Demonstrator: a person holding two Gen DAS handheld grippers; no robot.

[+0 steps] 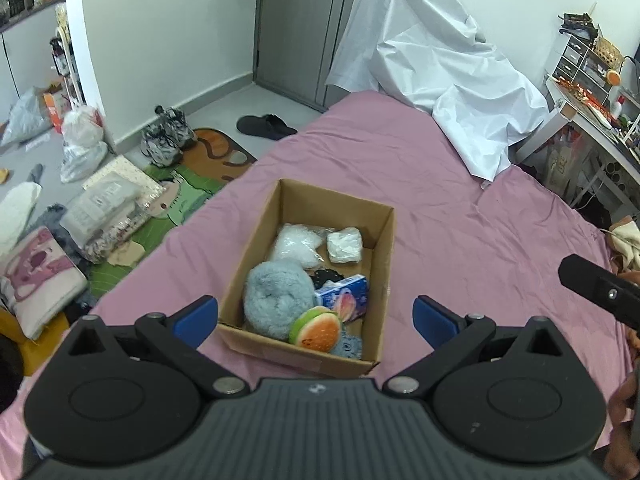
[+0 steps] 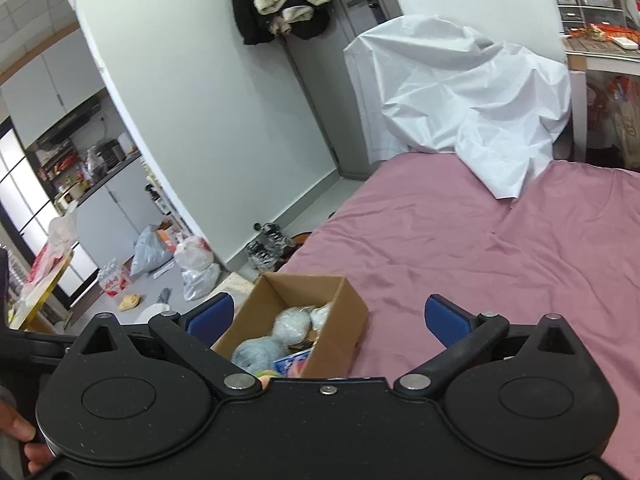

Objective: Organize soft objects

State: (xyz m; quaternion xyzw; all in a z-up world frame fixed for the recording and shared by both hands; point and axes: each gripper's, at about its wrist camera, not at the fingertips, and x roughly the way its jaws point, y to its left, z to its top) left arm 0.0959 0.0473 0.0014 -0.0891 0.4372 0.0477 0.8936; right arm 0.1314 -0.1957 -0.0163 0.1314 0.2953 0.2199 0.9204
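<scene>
An open cardboard box (image 1: pixel 382 264) sits on the pink bed. Inside lie a grey fluffy plush (image 1: pixel 276 300), a burger-shaped plush (image 1: pixel 316 330), a blue tissue pack (image 1: pixel 346 296), a white fluffy bundle (image 1: pixel 294 246), a white wrapped packet (image 1: pixel 345 245) and a small blue-grey knit piece (image 1: pixel 348 346). My left gripper (image 1: pixel 316 320) is open and empty, hovering just above the box's near end. My right gripper (image 2: pixel 328 320) is open and empty, above and to the right of the box (image 2: pixel 340 320); the grey plush (image 2: pixel 256 352) and white bundle (image 2: pixel 292 324) show inside.
The pink bed sheet (image 1: pixel 460 240) spreads right and beyond the box. A white sheet (image 1: pixel 432 64) covers something at the bed's far end. Bags, shoes (image 1: pixel 166 140), slippers and a mat clutter the floor left. A cluttered desk (image 1: pixel 592 112) stands at the right.
</scene>
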